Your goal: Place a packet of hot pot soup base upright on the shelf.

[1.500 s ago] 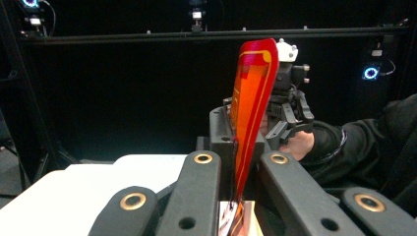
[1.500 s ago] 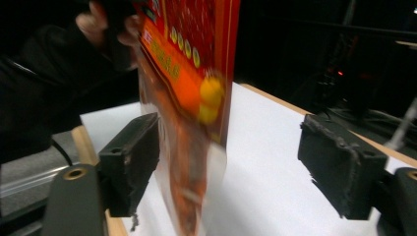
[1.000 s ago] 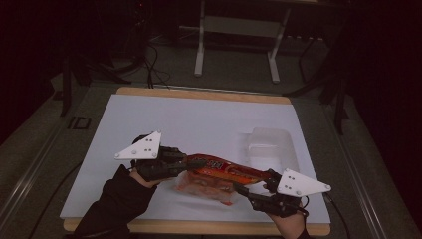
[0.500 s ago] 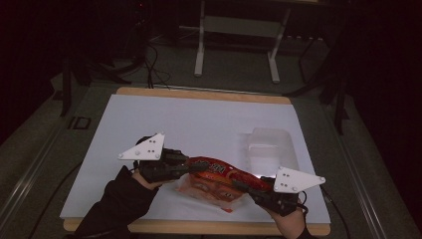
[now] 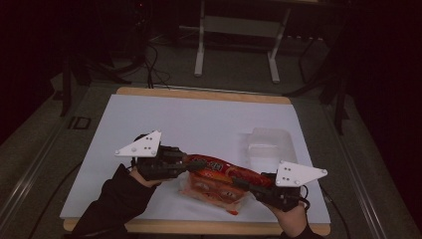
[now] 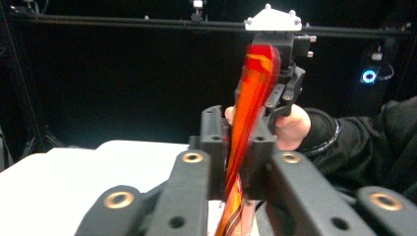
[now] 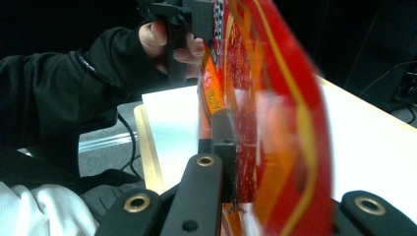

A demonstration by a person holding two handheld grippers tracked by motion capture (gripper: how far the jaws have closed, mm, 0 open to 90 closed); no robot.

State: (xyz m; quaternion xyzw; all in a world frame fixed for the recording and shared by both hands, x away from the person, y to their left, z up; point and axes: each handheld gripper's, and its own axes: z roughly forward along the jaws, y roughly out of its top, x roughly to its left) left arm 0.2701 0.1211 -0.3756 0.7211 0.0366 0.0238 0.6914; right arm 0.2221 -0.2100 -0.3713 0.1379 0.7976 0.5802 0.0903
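Red and orange plastic stretches between my two claws: a snack bag (image 5: 219, 177), held up off the white mat (image 5: 199, 124) near the front edge of the table (image 5: 209, 93). My left claw (image 5: 191, 162) pinches the bag's left end, and my right claw (image 5: 246, 184) pinches its right end, so the bag hangs slanted between them, higher on the left and lower toward the right. Its belly sags toward the mat below, and I cannot tell whether it touches.

In the left gripper view my left claw (image 6: 235, 162) is nearly closed, the thin edge of the bag (image 6: 251, 113) squeezed between its pads, though its jaws have just eased apart a little. Past the bag I see my right hand (image 6: 290, 125) with the other claw clamped on the far end.

In the right gripper view my right claw (image 7: 246, 162) is narrow, pressed onto the bag (image 7: 275, 108), which rises close and blurred in front of the camera. My left hand (image 7: 169, 42) shows at the top, gripping its claw on the bag's other end.

Beyond the bag, on the right half of the mat, stands a clear tub (image 5: 266, 144), well apart from both claws.
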